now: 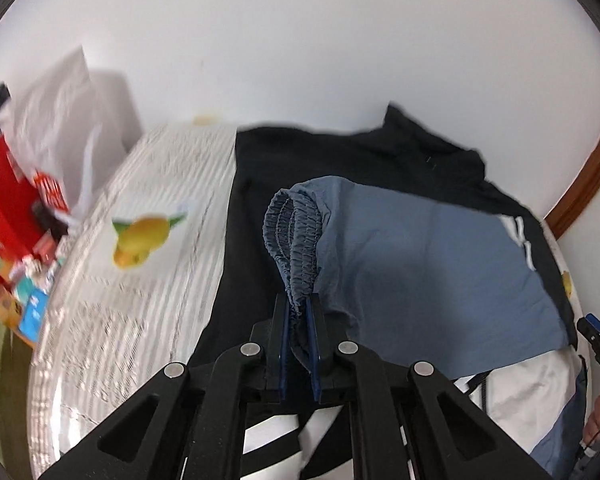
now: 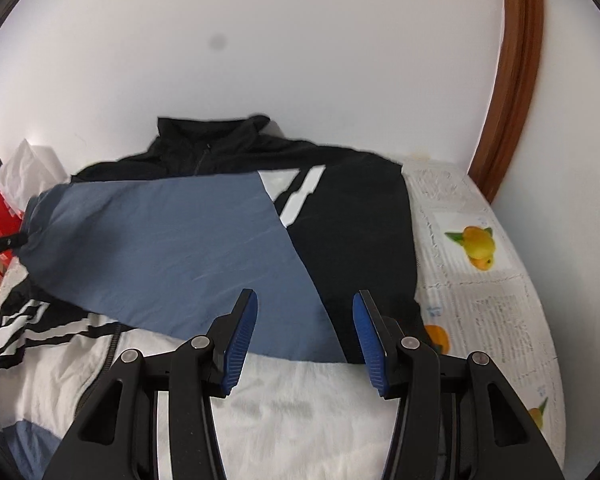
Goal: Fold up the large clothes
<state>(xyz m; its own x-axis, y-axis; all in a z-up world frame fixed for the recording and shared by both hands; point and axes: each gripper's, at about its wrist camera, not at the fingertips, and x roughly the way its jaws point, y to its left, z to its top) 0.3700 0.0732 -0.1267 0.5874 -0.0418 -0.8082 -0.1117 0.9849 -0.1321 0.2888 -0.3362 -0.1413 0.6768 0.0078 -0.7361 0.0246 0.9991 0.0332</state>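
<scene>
A black, blue and white jacket (image 2: 352, 216) lies flat on the table, collar toward the wall. Its blue sleeve (image 2: 172, 248) is folded across the chest. My left gripper (image 1: 299, 308) is shut on the sleeve's elastic cuff (image 1: 296, 232) and holds it just above the jacket's black part (image 1: 340, 156). The sleeve (image 1: 440, 264) stretches from it to the right. My right gripper (image 2: 305, 328) is open and empty, hovering over the sleeve's lower edge and the white front panel (image 2: 300, 400). The left gripper's tip (image 2: 4, 242) shows at the left edge of the right wrist view.
The table has a white cloth with fruit prints (image 1: 144, 236) (image 2: 478, 246). Red boxes and a white bag (image 1: 16, 200) clutter the left end. A white wall is close behind, with a brown wooden frame (image 2: 516, 80) at the right.
</scene>
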